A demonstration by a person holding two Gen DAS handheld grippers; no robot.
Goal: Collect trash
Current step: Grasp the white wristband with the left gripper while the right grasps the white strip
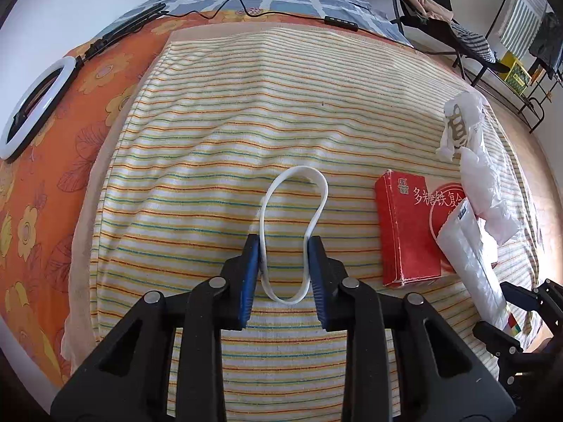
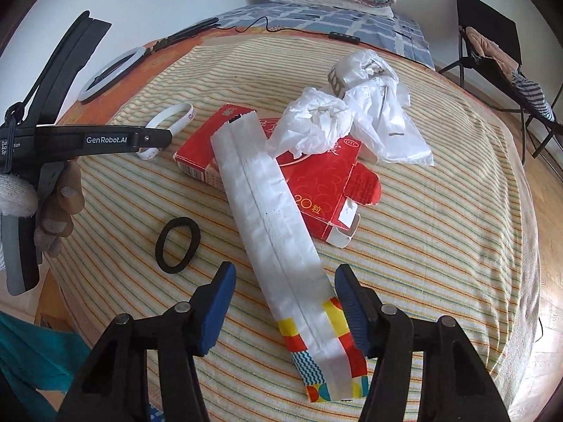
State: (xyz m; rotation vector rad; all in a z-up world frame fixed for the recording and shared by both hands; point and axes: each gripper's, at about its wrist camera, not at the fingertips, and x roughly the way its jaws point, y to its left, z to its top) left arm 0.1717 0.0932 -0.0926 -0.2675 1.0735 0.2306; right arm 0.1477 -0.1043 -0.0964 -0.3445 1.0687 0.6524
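On striped towel: left gripper pinching white band, loop squeezed between pads. Red box half hidden under long wrapper and crumpled plastic. Right gripper wide, straddling wrapper's cut-off near end.

Two wrist cams, both low over the bed and facing its far end.

Left view sits close above the towel, its fingers at bottom centre, the red box at right, the other gripper at lower right. Right view looks from further right and a bit higher, box at centre, the left gripper entering at left. Shared: towel, box, white band, ring light, chair.
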